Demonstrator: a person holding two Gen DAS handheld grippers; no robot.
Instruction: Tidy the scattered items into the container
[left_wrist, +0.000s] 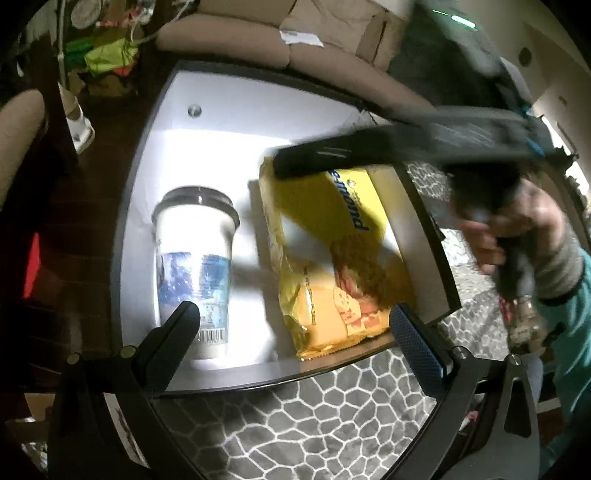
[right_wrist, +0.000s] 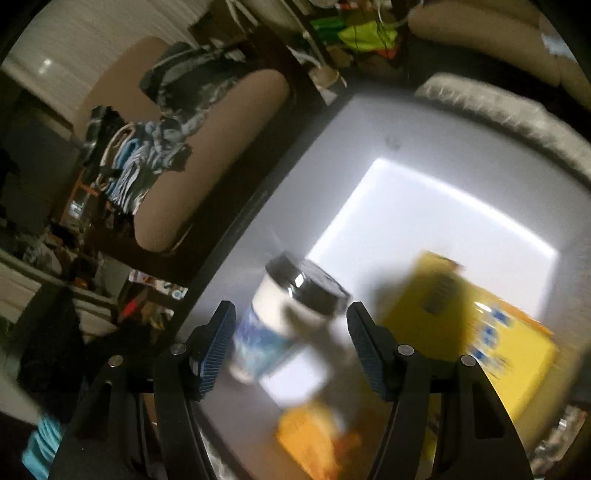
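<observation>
While the left gripper (left_wrist: 295, 332) hangs with fingers spread above the white tray (left_wrist: 221, 122), a cup (left_wrist: 195, 266) with a dark lid lies inside beside a yellow packet (left_wrist: 332, 251). Blurred in its own view, the right gripper (right_wrist: 291, 347) looks spread too, holding nothing, with the cup seen between its fingers.

Beige sofa (left_wrist: 229, 40), patterned grey rug (left_wrist: 314, 417) (honeycomb lines), heaped clothes (right_wrist: 147, 155)
</observation>
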